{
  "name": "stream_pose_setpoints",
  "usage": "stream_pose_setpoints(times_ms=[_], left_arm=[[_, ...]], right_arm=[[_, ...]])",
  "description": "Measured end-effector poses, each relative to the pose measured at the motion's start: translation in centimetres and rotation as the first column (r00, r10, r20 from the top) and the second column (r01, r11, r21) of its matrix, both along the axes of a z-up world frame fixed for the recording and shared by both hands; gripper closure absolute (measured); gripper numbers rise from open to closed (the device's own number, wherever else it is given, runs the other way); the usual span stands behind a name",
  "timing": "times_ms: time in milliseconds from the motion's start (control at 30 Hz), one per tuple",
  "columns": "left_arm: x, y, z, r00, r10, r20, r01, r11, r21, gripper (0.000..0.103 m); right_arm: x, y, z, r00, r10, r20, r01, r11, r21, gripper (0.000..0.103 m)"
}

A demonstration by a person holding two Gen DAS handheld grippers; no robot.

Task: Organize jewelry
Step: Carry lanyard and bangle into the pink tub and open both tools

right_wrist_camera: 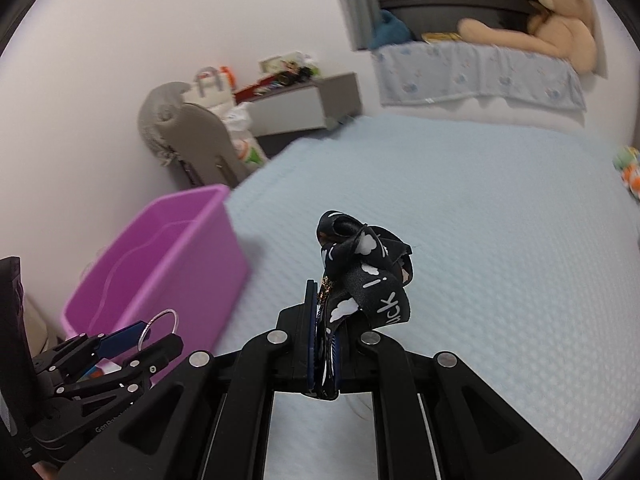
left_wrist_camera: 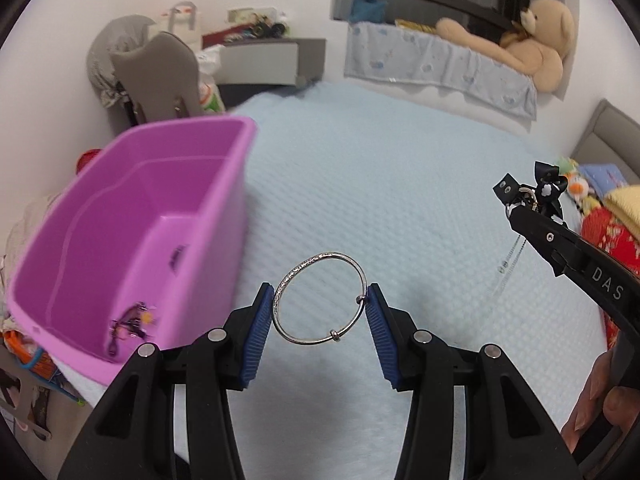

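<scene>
A silver bangle [left_wrist_camera: 320, 298] stands upright between the blue pads of my left gripper [left_wrist_camera: 320, 300], which is shut on its two sides above the pale blue bed [left_wrist_camera: 400, 200]. The bangle [right_wrist_camera: 160, 322] and left gripper [right_wrist_camera: 150, 338] also show at the lower left of the right wrist view. My right gripper [right_wrist_camera: 324, 304] is shut on a black ribbon bow charm [right_wrist_camera: 360, 268] with white cloud prints and a gold clasp. That bow [left_wrist_camera: 548, 190] and right gripper [left_wrist_camera: 520, 210] appear at the right of the left wrist view. A purple plastic bin [left_wrist_camera: 132, 240] stands to the left, holding a small dark jewelry piece [left_wrist_camera: 130, 322].
The purple bin [right_wrist_camera: 160, 260] sits at the bed's left edge. A grey chair [left_wrist_camera: 156, 72] and a bedside cabinet [left_wrist_camera: 264, 60] stand beyond it. A teddy bear [left_wrist_camera: 524, 40] lies on the window ledge. Soft toys and folded cloth [left_wrist_camera: 608, 216] lie at the right. A hand [left_wrist_camera: 592, 400] holds the right gripper.
</scene>
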State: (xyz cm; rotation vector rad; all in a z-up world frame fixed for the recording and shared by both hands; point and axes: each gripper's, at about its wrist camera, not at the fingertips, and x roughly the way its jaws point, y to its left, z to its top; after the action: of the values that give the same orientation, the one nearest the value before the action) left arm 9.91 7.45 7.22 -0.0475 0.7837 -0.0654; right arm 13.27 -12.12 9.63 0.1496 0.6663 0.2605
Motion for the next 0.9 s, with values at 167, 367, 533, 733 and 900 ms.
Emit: stream_pose_setpoints(times_ms=[167,367,533,733,900], left_arm=[[0.0,3.8,3.6,0.997,0.056,0.047,-0.055,0.998,-0.019,0.057],[0.4,9.2,6.8,0.985,0.139,0.099,-0.141,0.99,0.009,0.057],[1.5,14.9,8.5,0.965,0.239,0.111,-0.241,0.971,0.003,0.057],[2.9,19.8,8.7,0.942,0.318,0.105,-0.32,0.948,0.001,0.057],[4.1,22.4,5.4,0.934,0.357,0.023,-0.357,0.934,-0.001,0.057]], right_arm=[[0.9,4.5,3.9,0.994,0.094,0.053,-0.094,0.996,-0.002,0.097],[3.1,10.6,8.0,0.974,0.198,0.108,-0.202,0.979,0.02,0.097],[5.0,16.6,11.4,0.945,0.294,0.146,-0.301,0.953,0.031,0.097],[7.0,22.6,12.1,0.917,0.379,0.128,-0.384,0.923,0.018,0.097],[9.5,27.1,7.7,0.907,0.422,-0.006,-0.422,0.906,-0.019,0.097]])
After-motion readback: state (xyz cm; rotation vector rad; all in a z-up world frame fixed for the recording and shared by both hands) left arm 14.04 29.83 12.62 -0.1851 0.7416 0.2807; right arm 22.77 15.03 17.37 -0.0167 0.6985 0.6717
